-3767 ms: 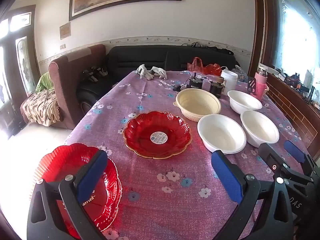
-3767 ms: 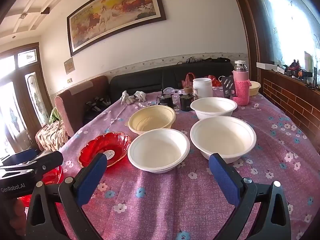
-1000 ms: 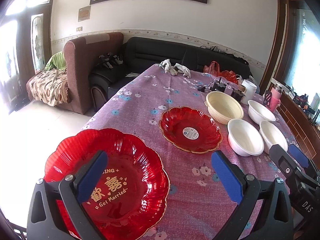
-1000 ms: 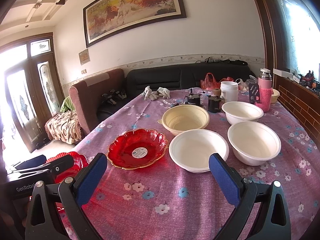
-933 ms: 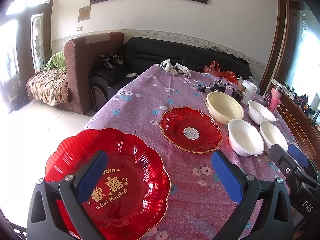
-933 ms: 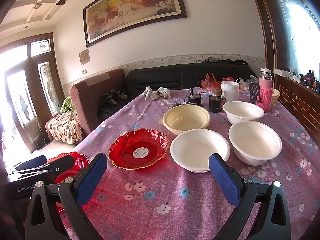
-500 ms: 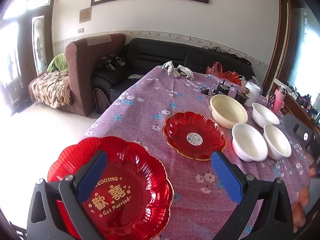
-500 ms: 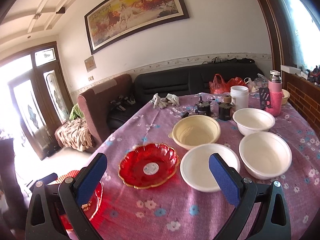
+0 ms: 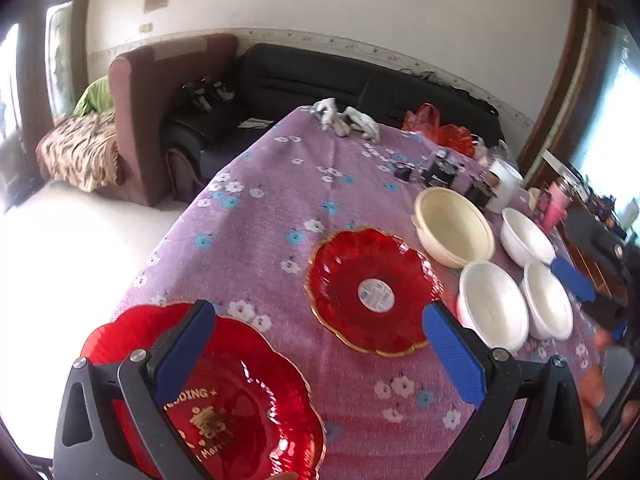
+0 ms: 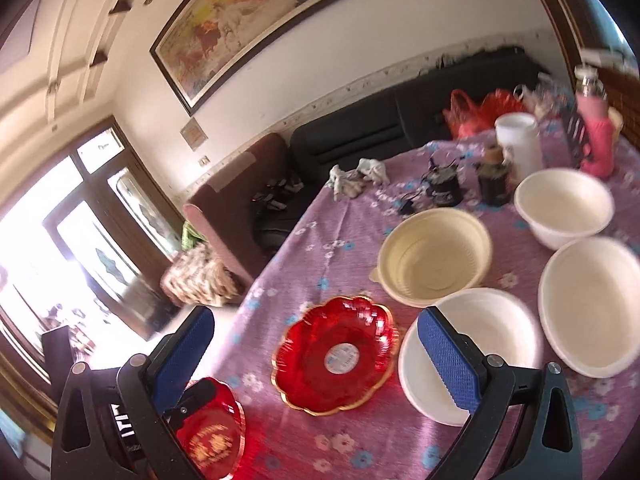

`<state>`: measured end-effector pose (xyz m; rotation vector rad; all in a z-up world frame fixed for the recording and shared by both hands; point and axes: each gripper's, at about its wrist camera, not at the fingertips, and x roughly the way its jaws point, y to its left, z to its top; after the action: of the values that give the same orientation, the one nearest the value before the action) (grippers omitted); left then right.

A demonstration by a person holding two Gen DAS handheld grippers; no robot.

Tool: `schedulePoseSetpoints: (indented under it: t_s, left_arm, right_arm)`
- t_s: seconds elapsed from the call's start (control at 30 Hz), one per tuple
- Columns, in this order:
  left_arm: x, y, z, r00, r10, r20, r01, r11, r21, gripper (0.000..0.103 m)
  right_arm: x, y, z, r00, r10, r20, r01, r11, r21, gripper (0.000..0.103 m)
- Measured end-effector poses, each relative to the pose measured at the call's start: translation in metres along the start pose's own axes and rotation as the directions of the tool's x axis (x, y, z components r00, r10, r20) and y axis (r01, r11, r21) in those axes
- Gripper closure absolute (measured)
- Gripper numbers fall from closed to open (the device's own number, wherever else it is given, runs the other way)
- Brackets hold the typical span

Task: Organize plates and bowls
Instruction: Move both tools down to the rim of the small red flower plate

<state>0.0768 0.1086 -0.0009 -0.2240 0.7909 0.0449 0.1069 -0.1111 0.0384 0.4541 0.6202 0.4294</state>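
a red scalloped plate with gold lettering (image 9: 224,392) sits at the near left corner of the bench (image 9: 280,216), nothing in it. a second red plate (image 9: 372,292) with a round white sticker lies mid-bench, apart from the first. beyond it stand a cream bowl (image 9: 454,230) and three white bowls (image 9: 494,310), all empty, close together. the left tool (image 9: 320,350) hangs above the bench with its jaws wide apart, holding nothing, its left finger over the lettered plate. the right tool (image 10: 316,354) is likewise spread wide and empty, above the stickered plate.
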Motion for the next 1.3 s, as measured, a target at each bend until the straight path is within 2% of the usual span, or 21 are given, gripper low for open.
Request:
schedulePoseSetpoints:
  t_s: [0.07,0.17,0.27,0.33,0.5,0.63,0.8,0.97,1.03,1.1,1.2,1.3]
  left_arm:
    - [0.003,0.005,0.005,1.0,0.03,0.004,-0.03,0.999,-0.02,0.0]
    - [0.014,0.01,0.015,0.997,0.069,-0.023,-0.069,0.997,-0.03,0.0]
    - [0.027,0.011,0.027,0.996,0.058,-0.072,-0.06,0.998,-0.017,0.0]
    - [0.037,0.01,0.034,0.993,0.022,-0.12,-0.023,1.0,-0.014,0.0]
    - [0.06,0.009,0.044,0.972,-0.076,-0.222,0.068,0.997,-0.041,0.0]
    - [0.078,0.008,0.045,0.951,-0.115,-0.287,0.107,0.993,-0.046,0.0]
    - [0.104,0.013,0.053,0.926,-0.141,-0.351,0.126,0.99,-0.064,0.0]
    - [0.123,0.017,0.055,0.914,-0.14,-0.382,0.125,0.99,-0.065,0.001]
    - [0.126,0.017,0.054,0.909,-0.151,-0.387,0.136,0.988,-0.067,0.008]
    - [0.132,0.016,0.052,0.894,-0.172,-0.413,0.157,0.985,-0.07,0.028]
    - [0.139,0.011,0.046,0.872,-0.198,-0.448,0.186,0.98,-0.073,0.046]
    - [0.144,0.007,0.043,0.856,-0.22,-0.468,0.208,0.975,-0.077,0.054]
  right_arm:
    - [0.006,0.001,-0.003,0.999,0.037,-0.019,-0.037,0.999,0.021,0.0]
    - [0.02,0.0,-0.013,0.982,0.163,-0.096,-0.154,0.984,0.092,0.0]
    - [0.033,-0.008,-0.028,0.948,0.279,-0.154,-0.242,0.945,0.219,0.0]
    - [0.038,-0.016,-0.038,0.934,0.325,-0.151,-0.27,0.915,0.301,0.0]
    - [0.045,-0.03,-0.055,0.926,0.346,-0.149,-0.266,0.881,0.392,0.0]
    - [0.048,-0.035,-0.067,0.923,0.356,-0.145,-0.267,0.866,0.423,0.0]
    - [0.055,-0.043,-0.081,0.923,0.351,-0.157,-0.245,0.853,0.461,0.0]
    - [0.061,-0.046,-0.085,0.923,0.347,-0.165,-0.233,0.847,0.479,0.0]
    - [0.064,-0.05,-0.086,0.924,0.344,-0.165,-0.226,0.842,0.489,0.0]
    - [0.069,-0.054,-0.088,0.923,0.349,-0.165,-0.222,0.83,0.512,0.0]
    - [0.074,-0.059,-0.091,0.922,0.351,-0.165,-0.213,0.814,0.54,0.0]
    - [0.077,-0.063,-0.092,0.926,0.341,-0.163,-0.202,0.81,0.55,0.0]
